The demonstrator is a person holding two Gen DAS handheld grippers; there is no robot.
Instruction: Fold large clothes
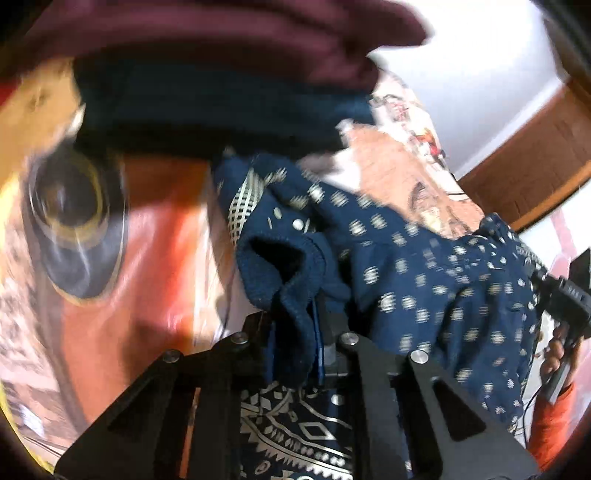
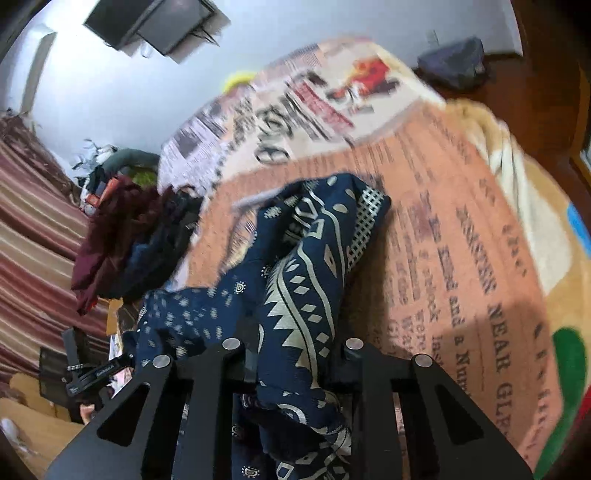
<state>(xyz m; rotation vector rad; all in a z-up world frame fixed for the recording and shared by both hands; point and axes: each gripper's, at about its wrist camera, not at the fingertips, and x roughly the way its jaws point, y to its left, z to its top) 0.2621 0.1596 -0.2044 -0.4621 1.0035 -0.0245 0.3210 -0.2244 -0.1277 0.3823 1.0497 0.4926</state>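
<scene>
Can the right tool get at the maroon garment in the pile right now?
Probably not: the right tool is shut on the navy patterned garment, and the maroon garment lies off to its left.

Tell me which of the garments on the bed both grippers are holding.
The navy garment with the cream print, pinched in the left gripper and the right gripper. The maroon garment and the dark ones under it lie in a pile, untouched.

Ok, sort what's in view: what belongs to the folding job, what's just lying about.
Part of the job:
- navy patterned garment, gripped at both ends
- left claw, shut on it
- right claw, shut on it
- newspaper-print bedspread, the work surface

Just lying about:
- maroon clothing
- wall-mounted TV
- striped curtain
</scene>
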